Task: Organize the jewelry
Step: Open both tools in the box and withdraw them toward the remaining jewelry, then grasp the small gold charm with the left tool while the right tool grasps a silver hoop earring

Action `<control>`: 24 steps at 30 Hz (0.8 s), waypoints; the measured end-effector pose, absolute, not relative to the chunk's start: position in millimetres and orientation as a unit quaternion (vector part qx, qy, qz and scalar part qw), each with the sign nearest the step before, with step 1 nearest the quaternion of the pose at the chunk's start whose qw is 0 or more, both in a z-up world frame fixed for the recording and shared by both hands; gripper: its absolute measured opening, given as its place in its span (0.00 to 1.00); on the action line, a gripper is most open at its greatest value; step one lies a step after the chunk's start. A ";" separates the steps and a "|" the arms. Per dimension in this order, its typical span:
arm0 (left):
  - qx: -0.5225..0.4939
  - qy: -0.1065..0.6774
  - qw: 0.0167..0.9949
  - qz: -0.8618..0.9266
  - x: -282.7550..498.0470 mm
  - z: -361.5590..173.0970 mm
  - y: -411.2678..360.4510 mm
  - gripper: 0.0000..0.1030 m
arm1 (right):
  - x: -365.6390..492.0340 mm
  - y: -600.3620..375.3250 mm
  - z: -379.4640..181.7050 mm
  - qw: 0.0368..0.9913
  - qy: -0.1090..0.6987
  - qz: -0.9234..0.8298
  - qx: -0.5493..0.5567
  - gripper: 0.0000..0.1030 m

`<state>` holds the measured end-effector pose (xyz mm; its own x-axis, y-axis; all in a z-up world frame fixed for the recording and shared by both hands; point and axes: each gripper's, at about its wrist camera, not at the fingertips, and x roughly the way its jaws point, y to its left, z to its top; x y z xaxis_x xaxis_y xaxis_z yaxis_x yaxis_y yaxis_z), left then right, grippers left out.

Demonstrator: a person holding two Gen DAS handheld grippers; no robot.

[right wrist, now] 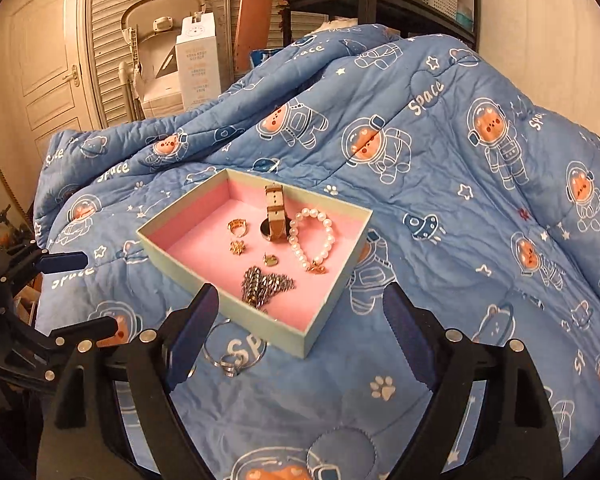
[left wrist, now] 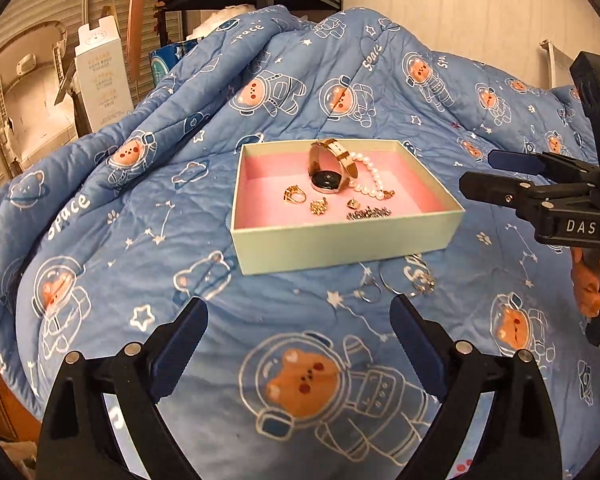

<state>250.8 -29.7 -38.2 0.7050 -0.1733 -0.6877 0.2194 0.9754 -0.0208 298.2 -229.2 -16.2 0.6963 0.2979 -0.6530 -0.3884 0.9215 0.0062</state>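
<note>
1. A blue quilt [left wrist: 300,100] printed with astronaut bears covered the bed and carried everything.
2. The left tongs [left wrist: 298,332] hung over the quilt with both fingers spread wide and nothing between them; the right tongs [right wrist: 300,320] did the same, just short of the box's near corner.
3. A pale green box [left wrist: 340,240] with a pink lining sat on the quilt.
4. Inside stood a gold watch [left wrist: 330,168], beside it a pearl bracelet [left wrist: 370,176].
5. A gold ring [left wrist: 295,194], a small gold charm [left wrist: 319,206] and a dark sparkly chain [left wrist: 369,213] lay nearer the front wall.
6. Silver hoops [left wrist: 410,282] lay on the quilt just outside the box.
</note>
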 end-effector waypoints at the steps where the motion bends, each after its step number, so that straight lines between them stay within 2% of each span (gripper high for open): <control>1: 0.026 0.371 0.922 -0.109 244.2 -41.2 -31.1 0.88 | 290.9 -229.7 -20.3 0.917 0.344 0.188 -0.068 0.81; 7: -0.001 0.380 0.917 -0.122 217.9 -58.0 -45.2 0.86 | 258.9 -227.3 -45.1 0.908 0.371 0.189 -0.055 0.81; 9: 0.005 0.382 0.916 -0.124 215.2 -61.6 -53.0 0.77 | 253.9 -227.4 -51.8 0.905 0.378 0.187 -0.048 0.80; 13: 0.000 0.390 0.911 -0.136 219.5 -65.5 -63.0 0.63 | 250.4 -230.3 -62.3 0.899 0.395 0.187 -0.032 0.65; 15: -0.003 0.391 0.909 -0.144 225.2 -66.8 -66.7 0.51 | 250.2 -232.5 -66.1 0.898 0.399 0.182 -0.031 0.64; 17: -0.002 0.399 0.905 -0.150 233.6 -69.9 -72.1 0.43 | 250.5 -237.8 -67.4 0.899 0.402 0.175 -0.021 0.64; 20: -0.012 0.407 0.900 -0.158 247.6 -72.7 -79.5 0.41 | 250.9 -246.0 -68.8 0.899 0.406 0.168 -0.008 0.64; 24: 0.008 0.427 0.889 -0.164 261.3 -79.7 -96.1 0.31 | 250.5 -251.4 -71.2 0.897 0.410 0.164 -0.007 0.64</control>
<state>261.3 -96.1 -79.7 0.5823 -0.2847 -0.7615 0.2980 0.9462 -0.1258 250.5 -251.4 -71.2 0.6101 0.2896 -0.7375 -0.3003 0.9459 0.1230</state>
